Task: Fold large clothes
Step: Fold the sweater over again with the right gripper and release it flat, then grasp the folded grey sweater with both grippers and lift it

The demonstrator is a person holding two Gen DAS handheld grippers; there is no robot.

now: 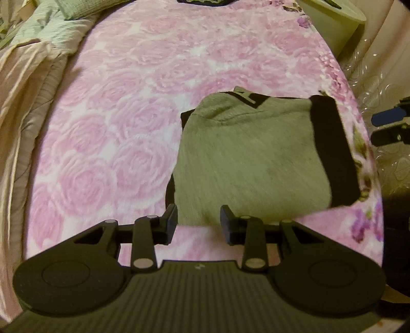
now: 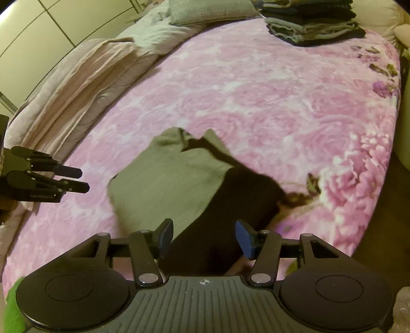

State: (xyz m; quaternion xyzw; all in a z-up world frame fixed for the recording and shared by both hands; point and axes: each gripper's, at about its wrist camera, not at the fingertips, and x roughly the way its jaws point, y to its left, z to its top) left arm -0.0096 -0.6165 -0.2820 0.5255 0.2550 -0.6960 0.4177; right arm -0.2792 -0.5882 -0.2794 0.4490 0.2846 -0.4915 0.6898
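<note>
Both my tongs, left (image 1: 198,221) and right (image 2: 205,239), gape empty above the folded green-and-black garment (image 1: 251,153) on the bed (image 1: 115,115). Risk: it sits near the edge; a careless nudge unfolds it or slides it off.

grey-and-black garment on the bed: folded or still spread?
Folded. The garment lies as a compact rectangle on the pink blanket, its black part doubled along one side; no sleeves trail out. Neither tool touches it.

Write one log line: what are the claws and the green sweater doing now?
left claw: open, empty | right claw: open, empty | green sweater: folded, lying on pink blanket | stack of folded clothes: far end
</note>
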